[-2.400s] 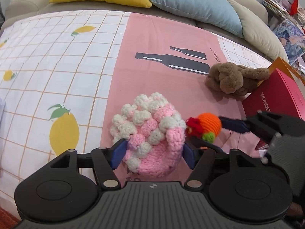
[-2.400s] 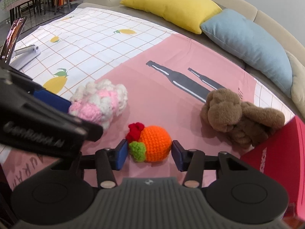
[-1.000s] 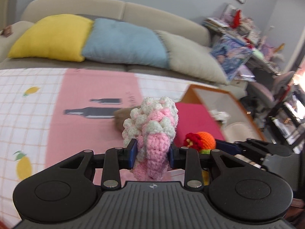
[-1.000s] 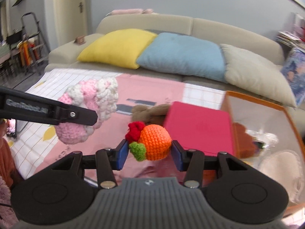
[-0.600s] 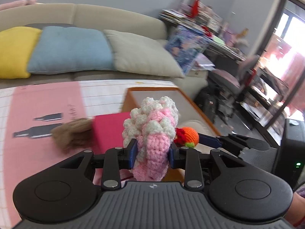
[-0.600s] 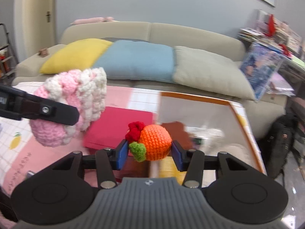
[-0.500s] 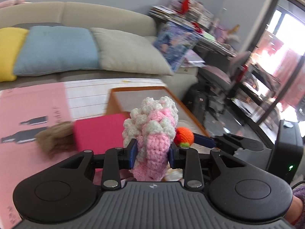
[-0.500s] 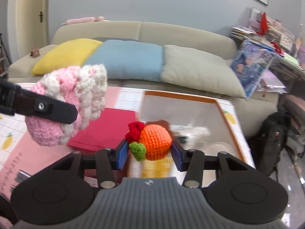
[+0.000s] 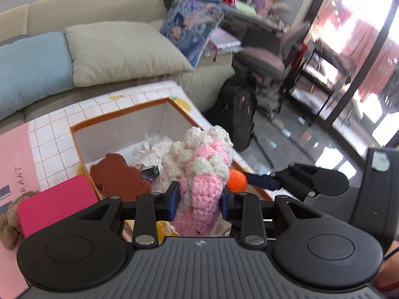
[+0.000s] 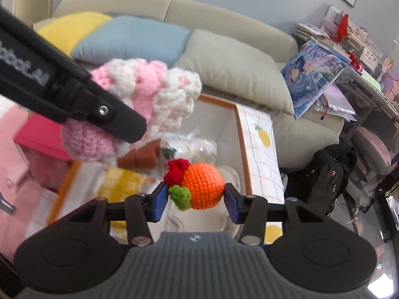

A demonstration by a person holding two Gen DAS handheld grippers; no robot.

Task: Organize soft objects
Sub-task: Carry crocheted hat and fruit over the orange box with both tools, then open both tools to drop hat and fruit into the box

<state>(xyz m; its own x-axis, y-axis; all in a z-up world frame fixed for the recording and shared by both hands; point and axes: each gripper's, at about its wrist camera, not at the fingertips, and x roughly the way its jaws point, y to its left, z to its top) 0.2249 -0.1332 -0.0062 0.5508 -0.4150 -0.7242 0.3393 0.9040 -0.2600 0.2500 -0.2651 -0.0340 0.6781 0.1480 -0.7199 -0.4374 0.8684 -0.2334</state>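
A: Status? Both toys were on the cloth a moment ago.
B: Now carried over the box (image 9: 119, 134). Left gripper (image 9: 199, 203), jaws part closed, clamps the pink knit (image 9: 202, 174); right gripper (image 10: 195, 203) clamps the orange (image 10: 203, 185).
A: Next step?
B: Probably release into the box.

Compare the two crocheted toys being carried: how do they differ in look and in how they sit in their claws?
The pink-and-white crochet toy is bumpy, two-toned and bulges well above the left claw. The orange crochet fruit is smooth, round, with red and green trim, and fits between the right claw pads. Both are yarn, gripped, above the open box.
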